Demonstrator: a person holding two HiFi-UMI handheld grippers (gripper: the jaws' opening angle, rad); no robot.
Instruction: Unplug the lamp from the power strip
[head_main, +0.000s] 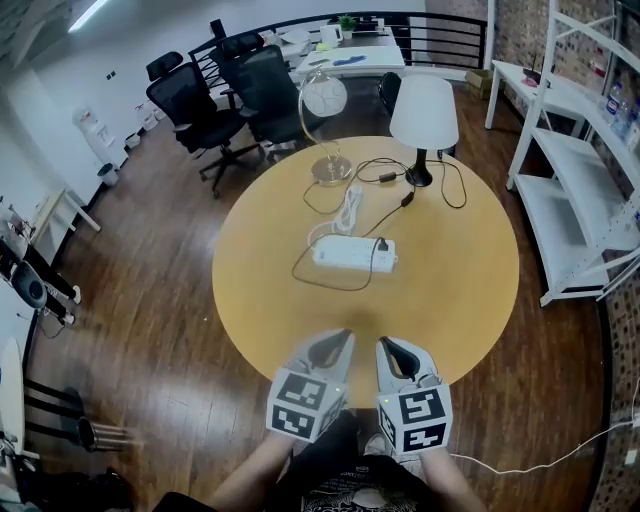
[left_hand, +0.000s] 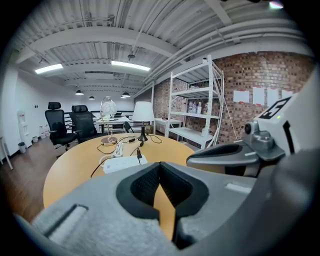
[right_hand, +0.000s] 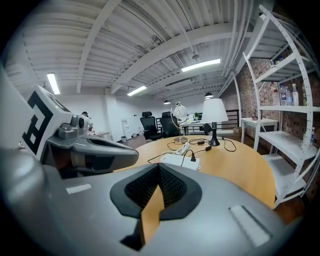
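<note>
Left tongs (head_main: 338, 345) and right tongs (head_main: 392, 350) are hovering side by side over the near edge of the worktop (head_main: 470, 300), just apart from each other, both pointing across it toward the strip. Both are sitting fully closed. In each gripper view the tips are meeting with nothing between them, and only worktop is showing through the slit below the tips. Neither is touching anything. Marker cubes are facing up at the head camera, and the person's forearms are showing under them.

Strip (head_main: 353, 253) is lying flat near the worktop centre, well apart from the tongs, long side running left to right. Sockets: one black plug (head_main: 381, 243) is sitting in the right end; can't tell about the rest. Its black cord is running away toward the lamp (head_main: 423, 115), which is standing upright near the far edge, white shade on a black base. Lamp is reading as plugged in.

A second thin black lead is looping round the strip's near side and left end. White cable (head_main: 347, 208) is lying bunched just behind the strip. Globe lamp (head_main: 325, 95) is standing left of the white-shade one, its round metal foot resting on the worktop.

Past the worktop, a white rack (head_main: 570, 150) is standing on the right, with bottles (head_main: 612, 100) sitting on an upper shelf. Black chairs (head_main: 200, 105) are standing at the far left.
</note>
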